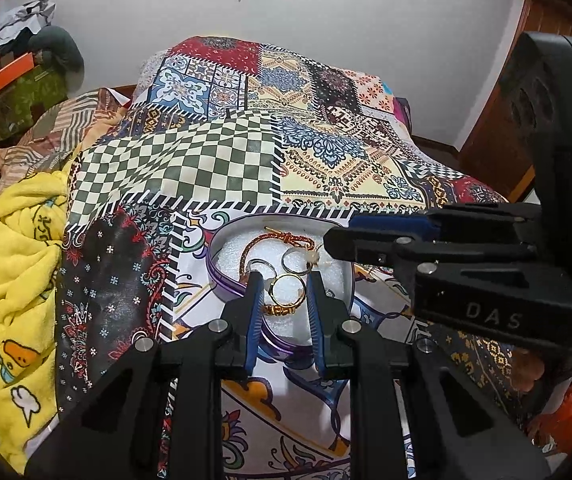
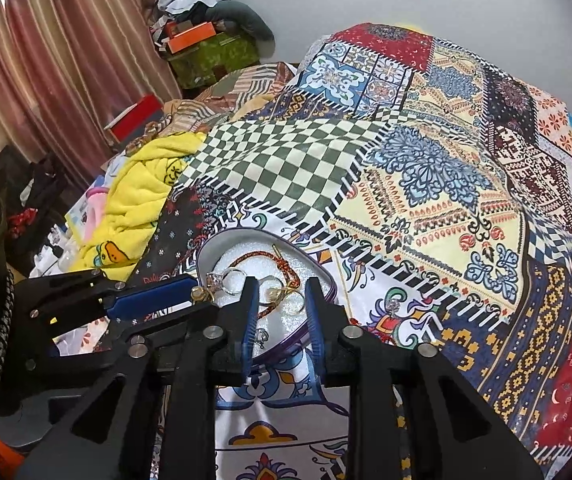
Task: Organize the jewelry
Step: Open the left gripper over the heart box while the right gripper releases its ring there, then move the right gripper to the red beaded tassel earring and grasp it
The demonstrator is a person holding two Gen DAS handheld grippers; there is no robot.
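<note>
Patchwork bedding [image 1: 214, 168] covers the bed, a busy spread of checks, florals and tile prints, with a yellow cartoon blanket [image 1: 18, 264] bunched at one side, striped curtains [image 2: 66, 48] and a pile of boxes and clothes against the white wall behind. On it sits a round tin [image 1: 222, 280] with a purple rim and white foam lining. Most of the jewelry looks already gathered inside: a red braided bracelet [image 1: 270, 240], two silver rings [image 1: 296, 262] and a gold ring [image 1: 286, 292] lie on the foam. The left tongs [image 1: 285, 286] hover low over the tin, apart, with the gold ring between the tips and not pinched. The right tongs [image 2: 280, 292] are apart too, reaching over the tin's far side. Judging by this, only the arranging of pieces within the tin seems left.
</note>
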